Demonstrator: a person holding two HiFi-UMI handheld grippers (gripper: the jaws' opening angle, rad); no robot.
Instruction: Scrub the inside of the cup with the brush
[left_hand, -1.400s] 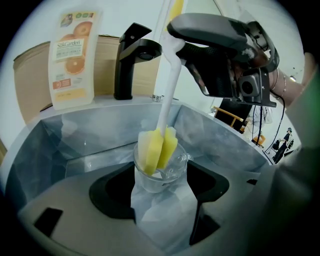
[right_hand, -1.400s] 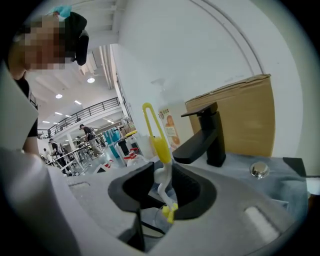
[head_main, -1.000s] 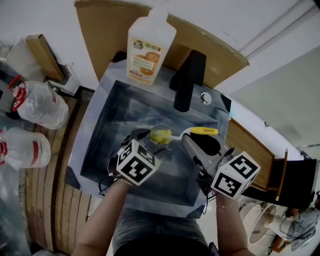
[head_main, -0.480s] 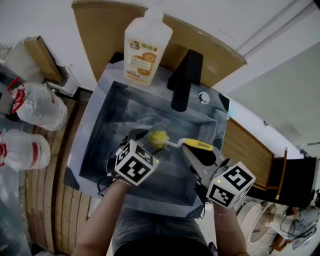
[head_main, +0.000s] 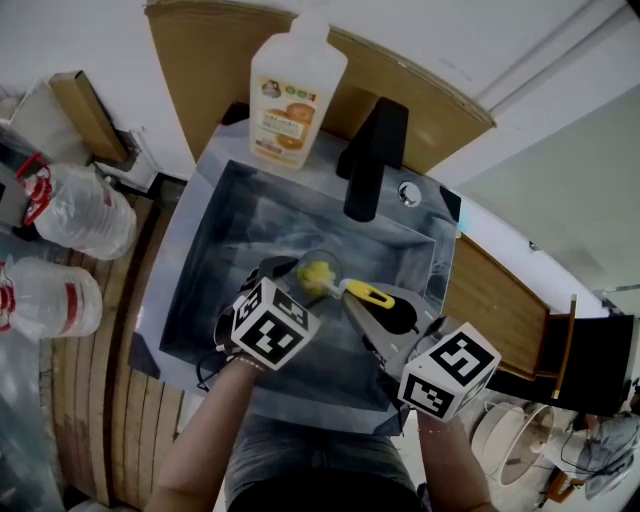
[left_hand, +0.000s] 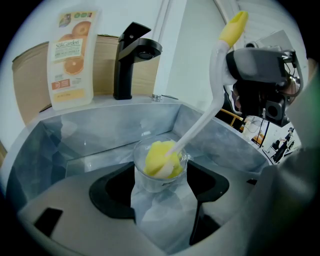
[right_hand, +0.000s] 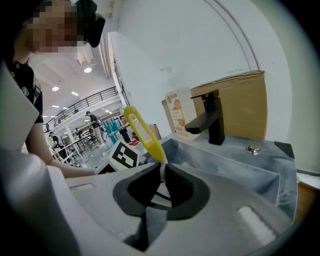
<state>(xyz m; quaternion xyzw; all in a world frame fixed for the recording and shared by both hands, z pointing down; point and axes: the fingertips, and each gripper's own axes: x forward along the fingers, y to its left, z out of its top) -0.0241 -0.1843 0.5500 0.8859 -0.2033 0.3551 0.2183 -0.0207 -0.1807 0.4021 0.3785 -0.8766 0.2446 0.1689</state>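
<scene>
Cup (left_hand: 150, 181) clamped by left hand-held gripper (left_hand: 162, 192); right hand-held gripper (right_hand: 163, 172) (just closing) pinches brush (right_hand: 144, 134).

Sink: grey rectangular metal sink (head_main: 200, 300), centre of the head view.
Cup: clear plastic cup (head_main: 316, 262), inside the sink, near its middle.
Brush: yellow-headed long-handled brush (head_main: 368, 294), head in the cup, handle slanting out to the right.
Faucet: black metal faucet (head_main: 375, 160), on the back rim, behind the cup.
Detergent: white orange-labelled detergent bottle (head_main: 297, 95), on the back rim, left of the faucet.
Water: two clear plastic water bottles (head_main: 85, 210), left of the sink, apart from it.
</scene>
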